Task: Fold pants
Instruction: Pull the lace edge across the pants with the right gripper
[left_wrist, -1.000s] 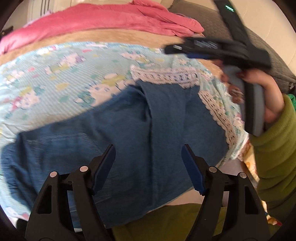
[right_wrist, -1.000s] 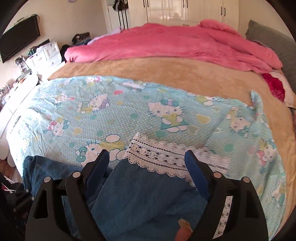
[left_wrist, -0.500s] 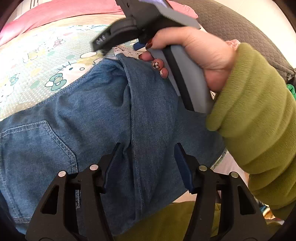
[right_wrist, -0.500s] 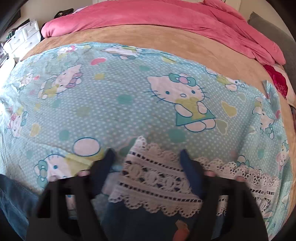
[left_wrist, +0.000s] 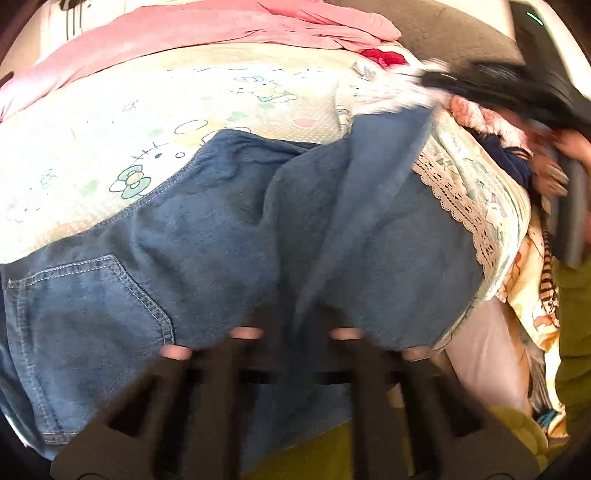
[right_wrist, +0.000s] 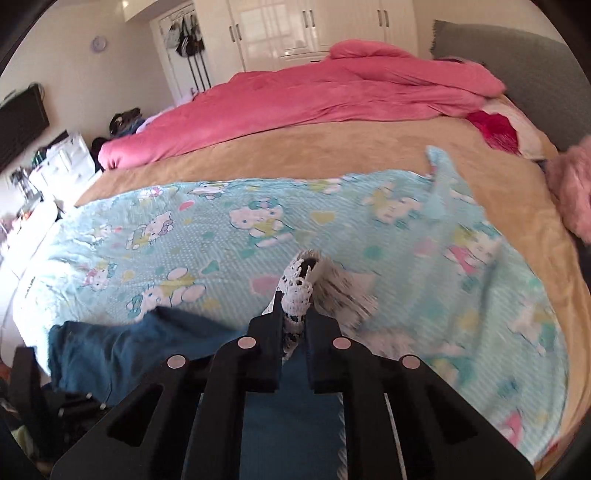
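Since the earlier frames both pairs of jaws have come together, and the right gripper (right_wrist: 293, 325) has lifted the lace hem (right_wrist: 297, 295) off the bed. Its fingers are clamped on that white lace, bunched at frame centre. The left gripper (left_wrist: 295, 325), blurred at the lower middle of its view, has its fingers closed on a fold of the denim pants (left_wrist: 229, 229), which spread across that frame's centre. Under them lies the blue cartoon-print sheet (right_wrist: 258, 229); a pink duvet (right_wrist: 314, 99) sits across the top.
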